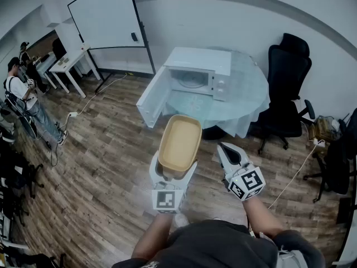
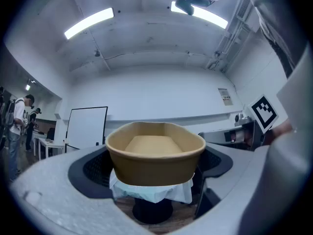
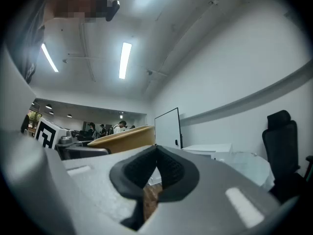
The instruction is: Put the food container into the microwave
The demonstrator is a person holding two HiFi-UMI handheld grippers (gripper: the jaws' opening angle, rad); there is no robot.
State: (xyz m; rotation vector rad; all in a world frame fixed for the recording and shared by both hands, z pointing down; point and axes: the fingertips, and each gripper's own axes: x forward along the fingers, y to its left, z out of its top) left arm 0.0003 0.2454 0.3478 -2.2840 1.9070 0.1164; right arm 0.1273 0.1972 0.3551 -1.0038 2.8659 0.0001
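A round table with a pale blue cover stands on the wood-plank floor, with a black office chair beside it and a white board on a black stand against the far wall. On the table's left part sits a boxy white microwave. Its door is swung fully open toward the left, and the cavity shows a round glass turntable with nothing on it.

The tan oval food container of stiff paper is up in the air over the floor, in front of the table and well short of the microwave's opening. It lies roughly level, with its long axis pointing toward the microwave. Its inside shows only its own bare tan floor.

The left gripper grasps the container at its near end. In the left gripper view the black pads press against the two side walls, and most of the bowl reaches out beyond the jaws.

The right gripper hangs just to the right of the container, not touching it. Its jaws are clenched together, and the right gripper view shows nothing between them; there the container's rim shows off to the left.
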